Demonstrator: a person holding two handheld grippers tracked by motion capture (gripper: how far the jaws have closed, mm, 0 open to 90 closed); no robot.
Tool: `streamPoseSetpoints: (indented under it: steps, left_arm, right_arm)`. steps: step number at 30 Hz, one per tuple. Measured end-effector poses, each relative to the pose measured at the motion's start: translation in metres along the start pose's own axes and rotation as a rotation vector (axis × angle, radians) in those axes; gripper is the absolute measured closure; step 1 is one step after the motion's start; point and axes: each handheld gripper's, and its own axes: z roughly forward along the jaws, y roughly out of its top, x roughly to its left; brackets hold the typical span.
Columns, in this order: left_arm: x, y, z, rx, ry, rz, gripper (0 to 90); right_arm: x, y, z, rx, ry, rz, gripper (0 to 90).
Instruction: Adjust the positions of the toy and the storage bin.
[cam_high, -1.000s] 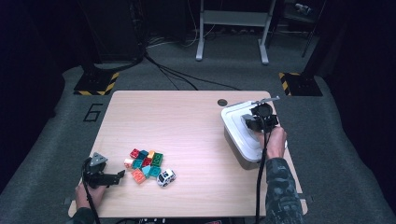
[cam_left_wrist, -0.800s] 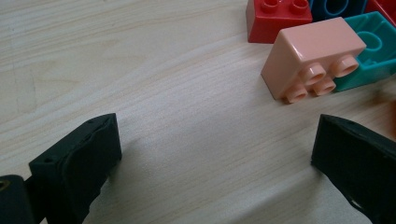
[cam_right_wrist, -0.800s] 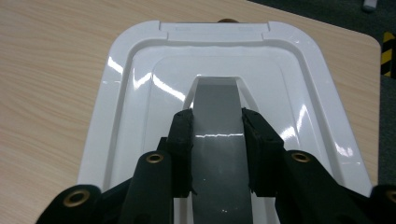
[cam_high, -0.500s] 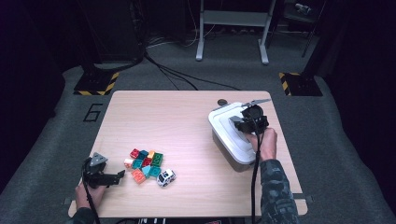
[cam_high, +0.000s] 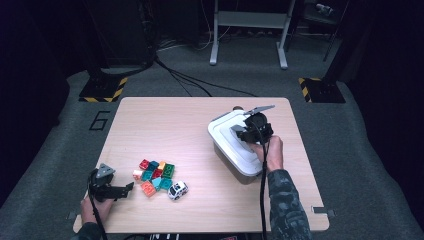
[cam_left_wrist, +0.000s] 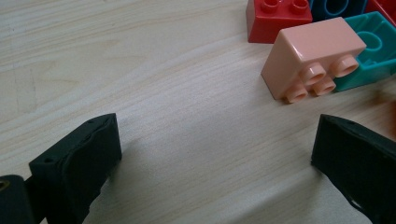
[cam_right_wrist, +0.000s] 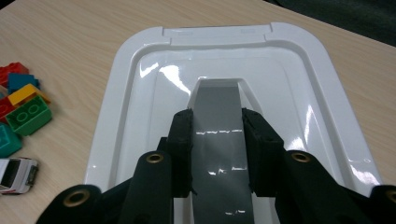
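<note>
**Right hand-held gripper clamping the bin's grey handle**

The right hand-held gripper (cam_right_wrist: 217, 151) is gripping the grey handle (cam_right_wrist: 218, 135) that is running down the middle of the white lid (cam_right_wrist: 140, 79), its two black jaws pressing on the strip's two sides. In the high view the white lidded bin (cam_high: 225, 142) is sitting on the right half of the wooden bench (cam_high: 165, 120), with the person's right hand (cam_high: 270, 155) reaching over it. The left hand-held gripper (cam_left_wrist: 215, 154) is resting low over the bench near its front left corner, jaws standing wide apart with bare wood between them. A pink brick (cam_left_wrist: 310, 53) is lying just beyond its jaws, at the edge of a pile of coloured bricks (cam_high: 156, 174). A small white toy car (cam_high: 177, 190) is standing just beside that pile.
</note>
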Motion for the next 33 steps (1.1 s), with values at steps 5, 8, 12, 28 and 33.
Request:
streamPoseSetpoints:
  steps: [5, 8, 12, 28, 33]
  left_arm:
    - [0.000, 0.000, 0.000, 0.000, 0.000, 0.000, 1.3]
    - [0.000, 0.000, 0.000, -0.001, 0.001, 0.000, 1.3]
    - [0.000, 0.000, 0.000, -0.001, 0.000, -0.001, 1.3]
    - [0.000, 0.000, 0.000, 0.003, 0.001, 0.001, 1.3]
    - [0.000, 0.000, 0.000, 0.000, 0.000, 0.000, 1.3]
  right_arm:
    - [0.012, 0.006, 0.006, 0.009, 0.029, -0.046, 67.3]
    - [0.017, 0.008, 0.009, 0.011, 0.050, -0.068, 67.3]
    - [0.022, 0.011, 0.012, 0.018, 0.072, -0.084, 67.3]
    - [0.043, 0.020, 0.024, 0.015, 0.125, -0.090, 67.3]
    - [0.051, 0.026, 0.030, 0.015, 0.118, -0.098, 67.3]
